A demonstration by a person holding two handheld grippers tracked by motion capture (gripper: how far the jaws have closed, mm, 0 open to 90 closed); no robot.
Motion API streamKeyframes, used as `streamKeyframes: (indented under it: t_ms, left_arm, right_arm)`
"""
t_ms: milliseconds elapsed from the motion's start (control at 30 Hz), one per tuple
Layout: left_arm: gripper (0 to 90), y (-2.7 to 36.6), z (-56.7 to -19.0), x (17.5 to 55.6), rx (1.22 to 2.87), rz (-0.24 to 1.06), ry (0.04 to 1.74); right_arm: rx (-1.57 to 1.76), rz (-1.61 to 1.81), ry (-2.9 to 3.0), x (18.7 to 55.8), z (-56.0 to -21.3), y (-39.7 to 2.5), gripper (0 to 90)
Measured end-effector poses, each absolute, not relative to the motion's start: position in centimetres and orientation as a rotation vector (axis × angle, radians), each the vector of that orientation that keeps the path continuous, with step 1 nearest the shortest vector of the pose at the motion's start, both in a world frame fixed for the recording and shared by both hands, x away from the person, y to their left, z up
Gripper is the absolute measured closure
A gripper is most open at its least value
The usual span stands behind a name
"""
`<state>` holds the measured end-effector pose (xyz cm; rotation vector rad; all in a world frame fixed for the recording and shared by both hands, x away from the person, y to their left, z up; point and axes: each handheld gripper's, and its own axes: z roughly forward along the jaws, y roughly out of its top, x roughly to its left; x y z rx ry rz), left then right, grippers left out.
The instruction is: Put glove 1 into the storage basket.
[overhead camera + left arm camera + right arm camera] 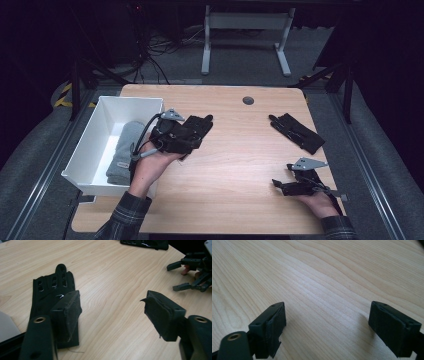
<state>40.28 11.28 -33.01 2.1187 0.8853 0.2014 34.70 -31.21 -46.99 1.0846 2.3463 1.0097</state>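
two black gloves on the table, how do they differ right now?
The near glove lies by the white bin, right under the open left tool; the far glove lies alone toward the table's right edge, away from both tools. The near glove points straight up the table; the far glove lies diagonally. Both are black, flat and ungrasped.

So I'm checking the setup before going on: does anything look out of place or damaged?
Nothing spilled. The two black gloves lie apart: one by the left gripper, the other across the table. The left gripper's pads look frayed at the edges.
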Motion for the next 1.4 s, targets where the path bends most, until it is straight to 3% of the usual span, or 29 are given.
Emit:
streamKeyframes:
  t_ms: [100,300,367,567,1400]
  left_arm:
    - [39.0,10.5,-33.7,40.4,2.119,0.224,0.889]
    - [61.2,9.5,-35.4,41.3,2.127,0.205,0.906]
    - [64.1,9.3,-36.0,41.8,2.134,0.189,0.924]
    - [88.5,8.9,-37.8,43.2,2.118,0.225,1.006]
    - [90.0,8.6,-45.2,48.5,2.167,0.304,1.176]
  right_arm:
    - [1.085,1.01,2.346,34.7,-47.0,-31.2,14.8]
    - [1.084,1.01,2.349,34.7,-47.0,-31.2,14.5]
    - [1.084,1.01,2.349,34.7,-47.0,-31.2,14.5]
    - [1.084,1.01,2.349,34.7,-47.0,-31.2,14.5]
    - [1.08,1.008,2.352,34.7,-47.0,-31.2,13.7]
